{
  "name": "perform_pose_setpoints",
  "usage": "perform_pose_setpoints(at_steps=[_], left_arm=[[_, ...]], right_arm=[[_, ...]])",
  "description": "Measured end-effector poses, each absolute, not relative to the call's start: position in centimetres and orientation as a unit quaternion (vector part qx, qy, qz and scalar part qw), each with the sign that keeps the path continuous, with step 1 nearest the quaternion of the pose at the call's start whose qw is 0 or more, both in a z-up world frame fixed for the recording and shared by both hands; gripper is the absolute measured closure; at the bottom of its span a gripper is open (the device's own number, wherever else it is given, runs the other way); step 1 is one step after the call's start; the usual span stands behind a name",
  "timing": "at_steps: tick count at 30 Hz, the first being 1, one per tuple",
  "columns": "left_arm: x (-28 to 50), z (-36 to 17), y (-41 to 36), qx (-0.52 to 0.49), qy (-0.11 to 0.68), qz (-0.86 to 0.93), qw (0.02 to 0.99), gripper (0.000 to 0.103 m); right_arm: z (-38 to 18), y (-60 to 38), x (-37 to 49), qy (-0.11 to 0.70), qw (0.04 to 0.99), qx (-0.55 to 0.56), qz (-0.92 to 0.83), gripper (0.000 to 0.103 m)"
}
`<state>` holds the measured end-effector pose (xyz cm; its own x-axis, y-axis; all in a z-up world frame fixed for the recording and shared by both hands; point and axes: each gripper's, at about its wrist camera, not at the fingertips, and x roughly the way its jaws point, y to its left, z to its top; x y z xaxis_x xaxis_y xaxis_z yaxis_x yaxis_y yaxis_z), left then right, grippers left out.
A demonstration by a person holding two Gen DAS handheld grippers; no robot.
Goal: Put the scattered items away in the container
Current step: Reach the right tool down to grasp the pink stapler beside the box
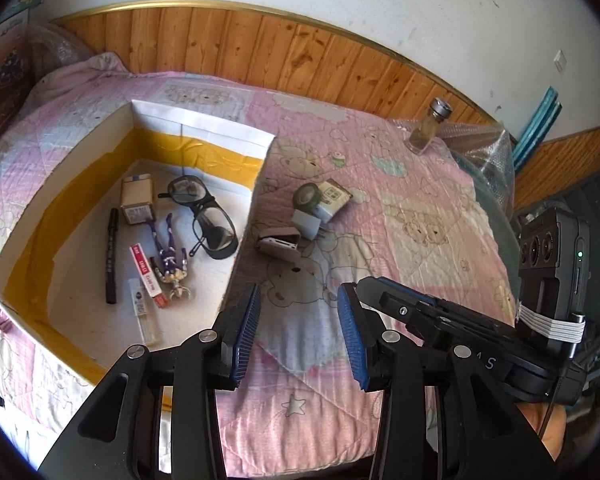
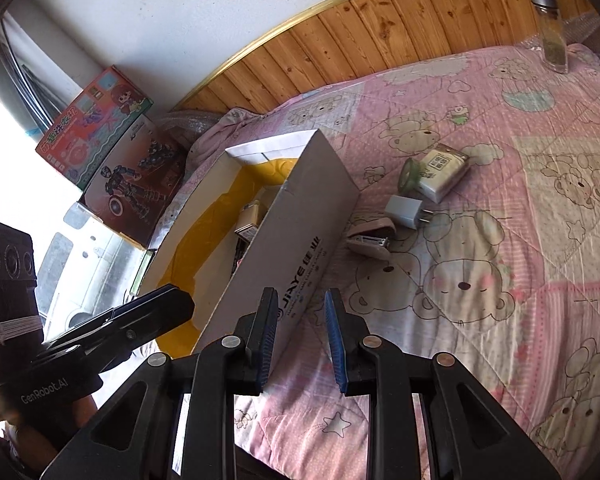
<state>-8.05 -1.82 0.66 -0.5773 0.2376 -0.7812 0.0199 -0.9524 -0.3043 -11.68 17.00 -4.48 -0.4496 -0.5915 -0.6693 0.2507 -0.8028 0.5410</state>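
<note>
A white cardboard box (image 1: 204,128), lined inside with yellow tape, sat on a pink quilt (image 1: 420,216) printed with bears. Inside it lay a black pen (image 1: 111,256), a pair of glasses (image 1: 204,216), a small brown carton (image 1: 137,199), a purple toy figure (image 1: 171,258) and 2 slim packets (one red and white (image 1: 148,276), one clear (image 1: 142,312)).

Still out on the quilt, just beside the box's right wall, were 4 items in a loose cluster: a beige stapler (image 1: 280,243), a white plug (image 1: 309,224), a green roll of tape (image 1: 306,197) and a white packet (image 1: 334,199) touching the roll. A glass jar (image 1: 428,126) with a metal cap stood upright well apart from them, near the wooden wall panel (image 1: 300,56).

The left gripper (image 1: 298,330) hovered over the quilt next to the box's near corner, its blue pads apart and nothing between them. The right gripper (image 2: 302,340) hung low beside the box's printed outer wall (image 2: 300,240), its pads standing a narrow gap apart with only quilt showing between them; it gripped nothing.
</note>
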Motion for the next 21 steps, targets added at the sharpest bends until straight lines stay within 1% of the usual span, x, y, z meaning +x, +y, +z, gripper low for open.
perform_pose_setpoints(at_steps=[5, 6, 8, 14, 17, 21], left_arm=[[-9.4, -0.2, -0.7, -0.470, -0.139, 0.870, 0.060, 0.061], [-9.5, -0.3, -0.5, -0.472, -0.138, 0.869, 0.058, 0.061], [-9.8, -0.9, -0.5, -0.478, -0.138, 0.866, 0.055, 0.061], [-10.6, -2.2, -0.7, -0.488, -0.142, 0.860, 0.046, 0.061], [-11.1, -2.3, -1.0, -0.485, -0.141, 0.862, 0.046, 0.061], [-12.0, -2.2, -1.3, -0.477, -0.135, 0.867, 0.047, 0.061]], right_arm=[[-5.4, 17.9, -13.2, -0.167, 0.250, 0.462, -0.834, 0.077], [-5.7, 17.7, -13.7, -0.159, 0.253, 0.465, -0.833, 0.072], [-6.6, 17.5, -14.8, -0.152, 0.254, 0.469, -0.832, 0.067], [-10.6, 16.7, -19.8, -0.201, 0.268, 0.489, -0.805, 0.064], [-12.7, 15.8, -22.3, -0.199, 0.258, 0.496, -0.805, 0.058], [-15.7, 14.9, -25.0, -0.190, 0.249, 0.515, -0.798, 0.056]])
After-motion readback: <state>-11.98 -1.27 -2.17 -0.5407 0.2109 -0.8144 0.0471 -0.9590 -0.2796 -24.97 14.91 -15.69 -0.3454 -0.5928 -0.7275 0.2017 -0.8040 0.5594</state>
